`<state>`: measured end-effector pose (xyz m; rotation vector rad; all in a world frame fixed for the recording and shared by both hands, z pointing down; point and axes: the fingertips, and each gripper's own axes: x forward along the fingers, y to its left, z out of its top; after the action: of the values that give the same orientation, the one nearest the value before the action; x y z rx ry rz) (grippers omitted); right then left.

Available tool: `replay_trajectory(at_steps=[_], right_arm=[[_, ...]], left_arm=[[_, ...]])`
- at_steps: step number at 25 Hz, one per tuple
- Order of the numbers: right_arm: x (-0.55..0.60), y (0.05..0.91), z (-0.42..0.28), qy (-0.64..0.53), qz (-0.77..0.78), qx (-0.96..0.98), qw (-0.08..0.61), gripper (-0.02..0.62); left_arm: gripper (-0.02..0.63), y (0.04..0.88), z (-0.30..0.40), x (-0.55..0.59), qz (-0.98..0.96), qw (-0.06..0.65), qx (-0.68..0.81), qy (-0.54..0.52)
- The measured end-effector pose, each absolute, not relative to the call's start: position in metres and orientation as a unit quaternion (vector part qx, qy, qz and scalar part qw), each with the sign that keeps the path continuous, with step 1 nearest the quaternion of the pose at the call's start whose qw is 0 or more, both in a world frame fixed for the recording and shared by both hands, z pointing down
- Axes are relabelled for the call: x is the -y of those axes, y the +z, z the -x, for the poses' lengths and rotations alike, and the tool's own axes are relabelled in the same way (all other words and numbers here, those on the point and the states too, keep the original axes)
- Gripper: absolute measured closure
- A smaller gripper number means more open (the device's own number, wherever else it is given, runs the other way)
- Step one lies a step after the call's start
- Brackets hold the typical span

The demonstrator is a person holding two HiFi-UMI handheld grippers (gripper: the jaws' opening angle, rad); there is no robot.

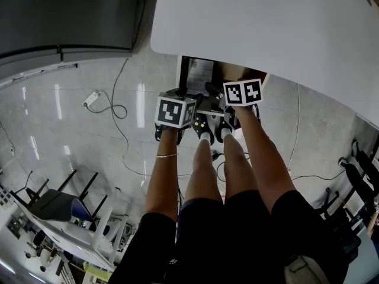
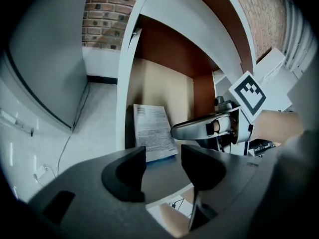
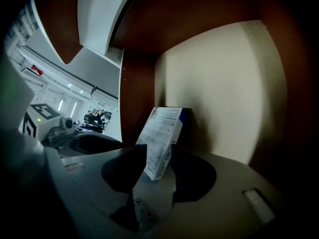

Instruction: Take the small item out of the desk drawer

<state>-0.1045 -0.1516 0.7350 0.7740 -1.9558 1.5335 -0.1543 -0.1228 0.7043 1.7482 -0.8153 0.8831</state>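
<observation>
Right fingers (image 3: 123,172): those of the right gripper (image 3: 157,159) are clamped on the lower corner of the box (image 3: 162,131), with one pad on its printed face and the other on its narrow side.
Left fingers (image 2: 124,176): those of the left gripper (image 2: 163,166) are held apart, and nothing is seen between them.
Box: white card covered in small print, edged in blue. It is found inside the open drawer (image 3: 224,83), set against the beige bottom panel near the left wall.
Drawer: it is pulled out from under the white desk top (image 1: 266,22). Brown side walls and a beige bottom are shown.
Right gripper: it is reached into the drawer from the right of the box and angled downward.
Left gripper: it is held just beside the right gripper at the drawer's front and also pointed down.
Person: bare legs (image 1: 204,170) and dark shorts are seen from above, over a pale tiled floor (image 1: 71,117).
</observation>
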Motion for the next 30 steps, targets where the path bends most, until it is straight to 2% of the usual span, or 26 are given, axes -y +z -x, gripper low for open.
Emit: replay_trajectory(at_steps=[3, 11, 20, 30], right_arm=[[0.151, 0.743, 0.103, 0.57, -0.285, 0.718, 0.28, 0.407], [0.154, 0.756, 0.112, 0.601, -0.267, 0.707, 0.259, 0.396], [0.172, 0.746, 0.123, 0.644, -0.261, 0.699, 0.169, 0.482], [0.167, 0.733, 0.131, 0.579, -0.214, 0.766, 0.181, 0.488]], left_arm=[[0.379, 0.702, 0.154, 0.123, -0.719, 0.489, 0.337, 0.361], [0.379, 0.7, 0.155, 0.125, -0.724, 0.491, 0.338, 0.348], [0.383, 0.697, 0.154, 0.127, -0.728, 0.496, 0.339, 0.332], [0.391, 0.696, 0.16, 0.126, -0.726, 0.491, 0.342, 0.338]])
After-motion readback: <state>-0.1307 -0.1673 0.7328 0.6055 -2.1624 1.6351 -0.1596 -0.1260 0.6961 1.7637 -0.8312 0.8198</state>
